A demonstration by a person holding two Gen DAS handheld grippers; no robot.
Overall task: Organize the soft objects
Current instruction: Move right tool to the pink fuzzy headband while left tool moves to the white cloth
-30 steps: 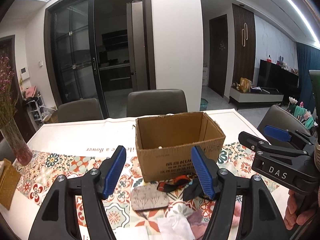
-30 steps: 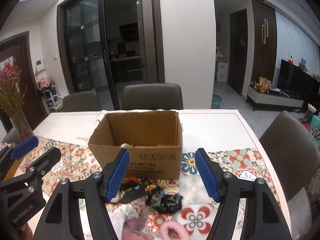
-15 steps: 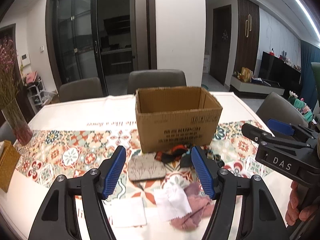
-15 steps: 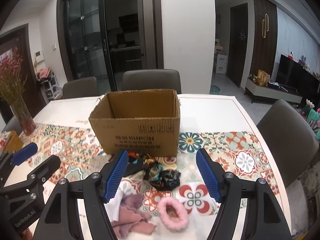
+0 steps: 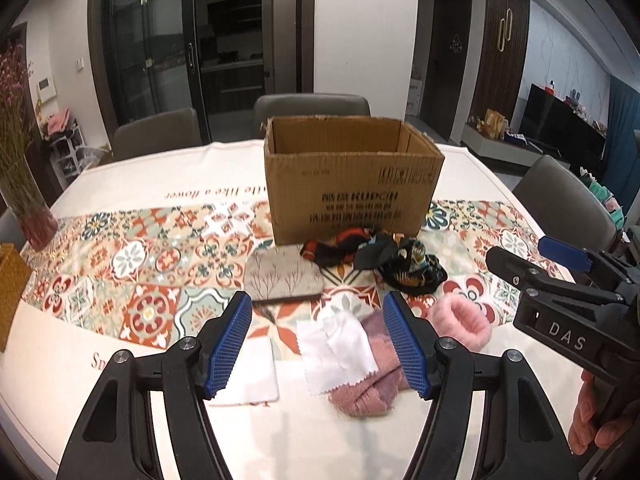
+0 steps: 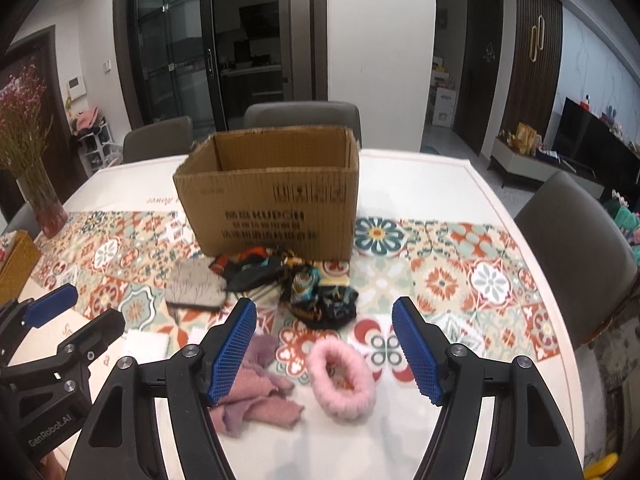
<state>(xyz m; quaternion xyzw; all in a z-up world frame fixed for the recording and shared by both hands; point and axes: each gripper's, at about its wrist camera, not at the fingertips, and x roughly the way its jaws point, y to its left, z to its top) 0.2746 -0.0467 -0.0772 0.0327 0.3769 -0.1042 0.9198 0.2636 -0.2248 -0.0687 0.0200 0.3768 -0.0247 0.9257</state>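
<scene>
An open cardboard box point(image 5: 352, 184) stands mid-table, also in the right wrist view point(image 6: 272, 204). In front lie a grey tree-print pouch point(image 5: 282, 276), dark patterned scrunchies point(image 5: 412, 270), a pink fluffy band point(image 5: 464, 322), a pink knit cloth point(image 5: 368, 392) and two white cloths point(image 5: 340, 348). My left gripper point(image 5: 324, 344) is open and empty above the white cloths. My right gripper point(image 6: 324, 346) is open and empty above the pink fluffy band point(image 6: 340, 380) and pink knit cloth point(image 6: 256, 396).
A patterned runner point(image 5: 140, 264) crosses the white tablecloth. A vase with dried flowers point(image 5: 28, 208) and a wicker box point(image 5: 10, 292) stand at the left edge. Grey chairs point(image 5: 312, 110) surround the table, one at the right point(image 6: 576, 248).
Both grippers have pulled back and tilted down from the box, so the soft things in front of it now show fully. Both stay open.
</scene>
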